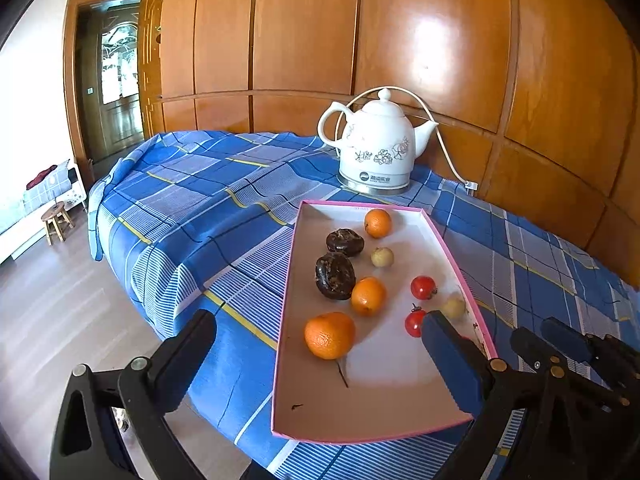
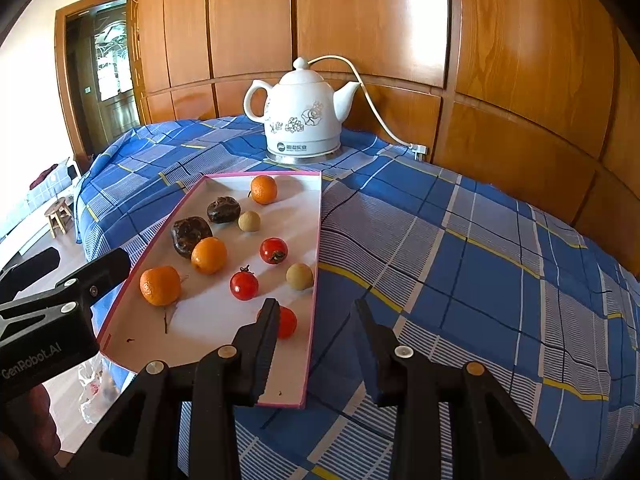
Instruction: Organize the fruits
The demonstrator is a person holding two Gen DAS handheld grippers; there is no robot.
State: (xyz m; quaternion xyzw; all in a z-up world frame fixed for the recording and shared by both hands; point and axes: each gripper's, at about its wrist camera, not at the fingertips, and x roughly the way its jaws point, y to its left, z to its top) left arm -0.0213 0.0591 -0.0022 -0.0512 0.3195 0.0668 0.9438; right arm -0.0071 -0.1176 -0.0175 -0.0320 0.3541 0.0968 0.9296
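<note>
Item: fruit tray (image 2: 316, 240) on the counter (image 2: 480, 260), twelve o'clock of both claws. Left claw (image 1: 320, 344): released wide, straddling the nearest orange (image 1: 330, 335). Right claw (image 2: 316, 320): narrowly parted, empty, tomato (image 2: 287, 322) at its nine o'clock. Centre your pads on the orange before clenching.

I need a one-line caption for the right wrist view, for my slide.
Open right gripper above the near edge of a pink-rimmed tray holding oranges, tomatoes and dark fruits on a blue checked cloth.
</note>
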